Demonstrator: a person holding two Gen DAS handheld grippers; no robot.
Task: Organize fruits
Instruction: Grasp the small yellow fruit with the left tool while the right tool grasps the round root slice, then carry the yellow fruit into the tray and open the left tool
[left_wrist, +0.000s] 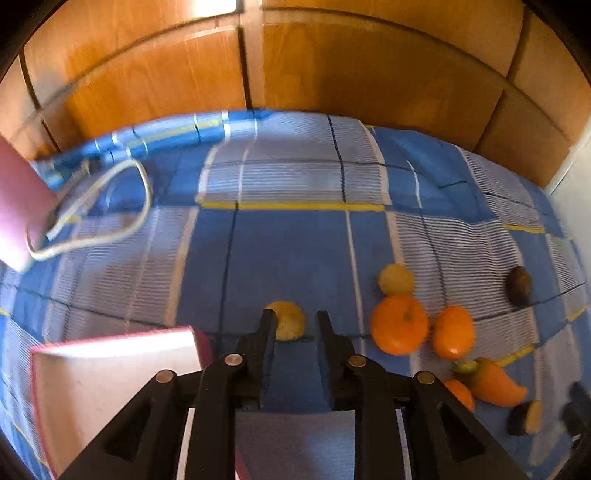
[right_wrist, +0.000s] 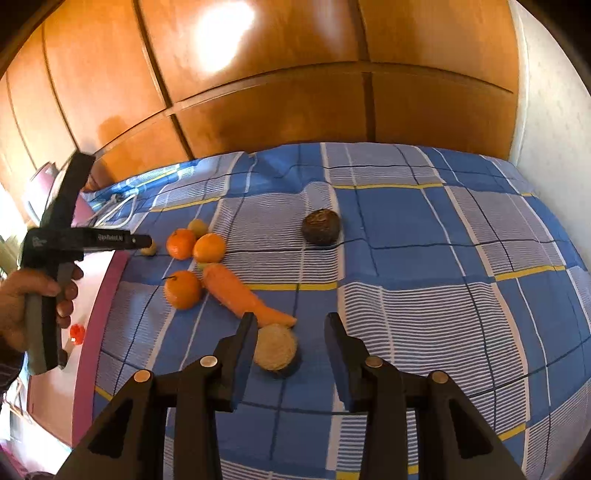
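Note:
Fruits lie on a blue checked bedspread (left_wrist: 295, 251). My left gripper (left_wrist: 295, 317) is open, its fingers on either side of a small yellow fruit (left_wrist: 290, 321) just ahead. To its right lie a second yellow fruit (left_wrist: 396, 279), two oranges (left_wrist: 399, 325) (left_wrist: 453, 332), a carrot (left_wrist: 498, 382) and a dark round fruit (left_wrist: 520, 286). My right gripper (right_wrist: 290, 321) is open above a pale cut fruit half (right_wrist: 275, 346). The carrot (right_wrist: 243, 295), three oranges (right_wrist: 182, 289) (right_wrist: 209, 248) (right_wrist: 181, 243) and the dark fruit (right_wrist: 320, 226) lie beyond it.
A pink-edged white tray (left_wrist: 110, 369) lies at the left gripper's left; it also shows in the right wrist view (right_wrist: 107, 306), holding a small red thing (right_wrist: 76, 333). A white cable (left_wrist: 110, 206) lies at far left. Wooden wardrobe doors (right_wrist: 295, 92) stand behind the bed.

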